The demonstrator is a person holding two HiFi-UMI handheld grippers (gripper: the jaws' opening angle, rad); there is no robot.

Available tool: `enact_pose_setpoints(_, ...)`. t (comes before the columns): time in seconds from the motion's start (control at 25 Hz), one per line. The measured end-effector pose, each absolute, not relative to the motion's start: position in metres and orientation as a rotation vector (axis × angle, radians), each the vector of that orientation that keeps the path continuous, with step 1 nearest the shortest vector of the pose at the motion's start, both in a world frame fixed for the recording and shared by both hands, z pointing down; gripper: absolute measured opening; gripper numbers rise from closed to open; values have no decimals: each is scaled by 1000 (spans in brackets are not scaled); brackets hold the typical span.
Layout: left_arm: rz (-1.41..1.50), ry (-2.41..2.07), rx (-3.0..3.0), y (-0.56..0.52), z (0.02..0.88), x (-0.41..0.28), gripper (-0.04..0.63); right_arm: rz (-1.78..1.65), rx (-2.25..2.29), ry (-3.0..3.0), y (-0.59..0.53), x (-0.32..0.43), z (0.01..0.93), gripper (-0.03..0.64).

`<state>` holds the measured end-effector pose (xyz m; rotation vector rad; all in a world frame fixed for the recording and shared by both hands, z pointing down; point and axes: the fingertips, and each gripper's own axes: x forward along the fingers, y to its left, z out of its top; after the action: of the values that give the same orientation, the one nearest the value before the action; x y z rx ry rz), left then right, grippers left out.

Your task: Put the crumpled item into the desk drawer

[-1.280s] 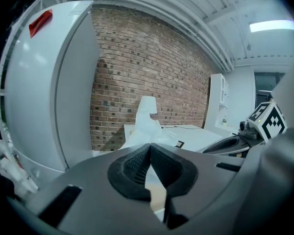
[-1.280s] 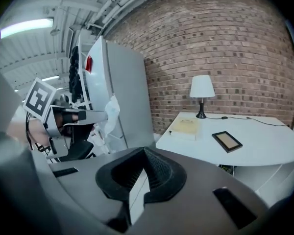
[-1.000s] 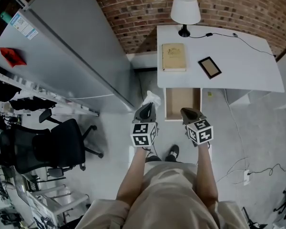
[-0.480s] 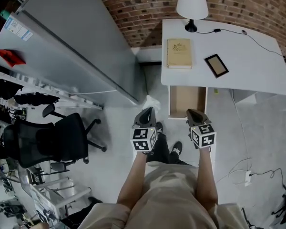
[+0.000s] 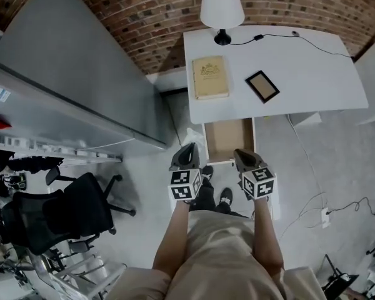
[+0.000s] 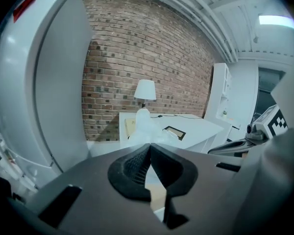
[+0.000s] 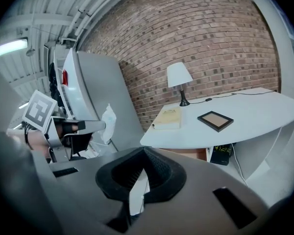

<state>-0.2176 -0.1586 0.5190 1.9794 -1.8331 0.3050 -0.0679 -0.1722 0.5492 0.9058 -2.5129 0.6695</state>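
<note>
The crumpled white item (image 5: 194, 135) sticks out past the tips of my left gripper (image 5: 189, 147), which is shut on it, just left of the open desk drawer (image 5: 228, 140). In the left gripper view the crumpled white item (image 6: 143, 125) rises beyond the left gripper (image 6: 149, 145), in front of the desk. My right gripper (image 5: 240, 153) hovers at the drawer's front edge, shut, with nothing in it. From the right gripper (image 7: 144, 151) I see the left gripper (image 7: 81, 127) holding the crumpled item (image 7: 108, 119), and the drawer (image 7: 191, 153) under the desk top.
The white desk (image 5: 312, 74) carries a lamp (image 5: 221, 8), a tan book (image 5: 210, 77) and a dark picture frame (image 5: 262, 85). A grey partition (image 5: 69, 86) stands to the left, with an office chair (image 5: 62, 208) behind. Cables (image 5: 325, 214) lie on the floor at right.
The person has stepped closer to the desk. Both grippers now sit at the drawer's front, the left one still shut on the crumpled item.
</note>
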Motion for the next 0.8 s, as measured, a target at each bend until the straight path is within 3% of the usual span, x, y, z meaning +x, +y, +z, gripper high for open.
enact_pose_setpoints(0.8, 558, -1175, 2313, -266, 613, -107, 17, 898, 1337, -2212, -218, 24, 605, 26)
